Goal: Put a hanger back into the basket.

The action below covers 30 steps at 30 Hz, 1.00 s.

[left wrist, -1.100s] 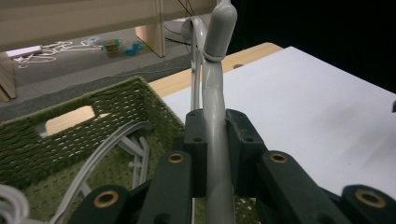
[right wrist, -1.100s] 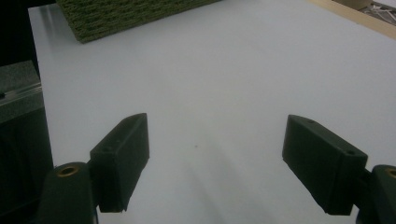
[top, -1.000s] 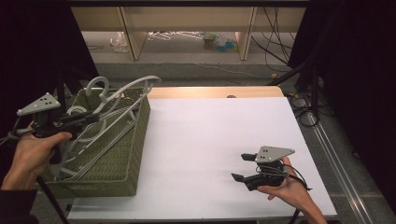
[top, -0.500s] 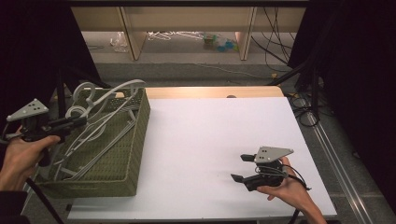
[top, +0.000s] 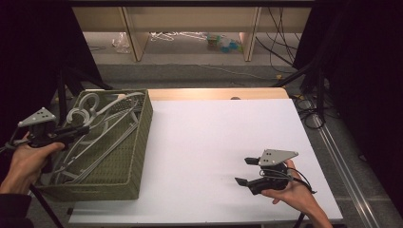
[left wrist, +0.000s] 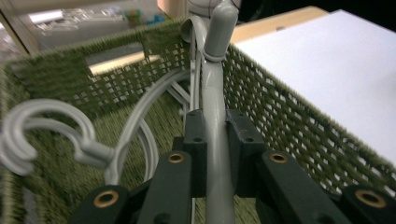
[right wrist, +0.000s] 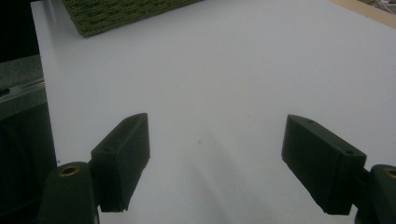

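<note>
hanger [left wrist: 212,126]: smooth grey plastic | basket [top: 124,159]: rough woven green | table [top: 223,137]: matt white

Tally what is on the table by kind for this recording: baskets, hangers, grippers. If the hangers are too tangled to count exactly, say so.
Green woven basket: 1
Grey hangers in the basket: several, tangled, exact count unclear; 1 of them is clamped in the left gripper
Grippers: 2, the left gripper and the right gripper, which is open over the white tabletop
Total: 3 things, plus the hangers

A grey plastic hanger [left wrist: 214,140] lies tilted among others inside the green woven basket [top: 135,156].
</note>
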Available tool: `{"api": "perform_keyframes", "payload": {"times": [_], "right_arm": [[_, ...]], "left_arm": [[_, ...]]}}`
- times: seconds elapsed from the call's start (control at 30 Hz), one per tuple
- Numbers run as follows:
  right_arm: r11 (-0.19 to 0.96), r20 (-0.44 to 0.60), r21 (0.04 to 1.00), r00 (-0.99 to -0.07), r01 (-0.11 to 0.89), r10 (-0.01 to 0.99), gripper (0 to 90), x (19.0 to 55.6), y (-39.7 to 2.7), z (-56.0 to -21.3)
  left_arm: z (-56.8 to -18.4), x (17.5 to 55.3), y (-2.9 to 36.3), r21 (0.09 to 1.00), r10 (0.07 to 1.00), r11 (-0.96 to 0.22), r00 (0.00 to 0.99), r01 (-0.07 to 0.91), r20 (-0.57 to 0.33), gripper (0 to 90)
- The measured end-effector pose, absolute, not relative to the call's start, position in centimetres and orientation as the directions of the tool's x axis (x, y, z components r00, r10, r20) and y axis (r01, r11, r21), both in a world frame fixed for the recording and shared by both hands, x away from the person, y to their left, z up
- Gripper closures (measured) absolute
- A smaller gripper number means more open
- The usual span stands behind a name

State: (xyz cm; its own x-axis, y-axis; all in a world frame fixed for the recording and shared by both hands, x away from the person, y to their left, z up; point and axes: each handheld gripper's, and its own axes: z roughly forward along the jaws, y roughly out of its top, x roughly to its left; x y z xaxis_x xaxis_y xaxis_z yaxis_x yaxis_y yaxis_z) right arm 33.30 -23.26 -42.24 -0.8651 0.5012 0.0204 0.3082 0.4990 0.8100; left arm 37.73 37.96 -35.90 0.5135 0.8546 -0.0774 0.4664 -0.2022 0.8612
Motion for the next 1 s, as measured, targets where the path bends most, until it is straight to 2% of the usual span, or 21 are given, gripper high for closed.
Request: {"api": "perform_keyframes", "payload": {"times": [0.3, 0.4, 0.57, 0.87, 1.0], "right_arm": [[0.498, 0.021, 0.81, -0.865, 0.308, 0.501, 24.5, 33.3, -23.2, -42.3], [0.499, 0.022, 0.81, -0.865, 0.309, 0.502, 24.5, 33.4, -23.2, -42.3], [0.499, 0.027, 0.808, -0.865, 0.314, 0.501, 24.5, 33.4, -23.3, -42.4], [0.5, 0.025, 0.807, -0.864, 0.314, 0.502, 24.5, 33.4, -23.2, -42.4], [0.506, 0.028, 0.802, -0.866, 0.317, 0.498, 24.5, 33.4, -23.2, -42.5]], "left_arm": [[-38.1, 38.6, 37.9, 0.818, 0.863, -0.216, 0.497, 0.533, -0.096, 78.8], [-38.7, 38.9, 38.0, 0.819, 0.866, -0.186, 0.484, 0.542, -0.124, 78.7], [-40.3, 39.3, 38.8, 0.793, 0.899, -0.136, 0.41, 0.594, -0.153, 78.4], [-41.4, 39.7, 39.3, 0.747, 0.934, -0.17, 0.347, 0.643, -0.087, 77.4], [-41.9, 39.8, 39.7, 0.735, 0.941, -0.161, 0.327, 0.658, -0.086, 76.7]]}}
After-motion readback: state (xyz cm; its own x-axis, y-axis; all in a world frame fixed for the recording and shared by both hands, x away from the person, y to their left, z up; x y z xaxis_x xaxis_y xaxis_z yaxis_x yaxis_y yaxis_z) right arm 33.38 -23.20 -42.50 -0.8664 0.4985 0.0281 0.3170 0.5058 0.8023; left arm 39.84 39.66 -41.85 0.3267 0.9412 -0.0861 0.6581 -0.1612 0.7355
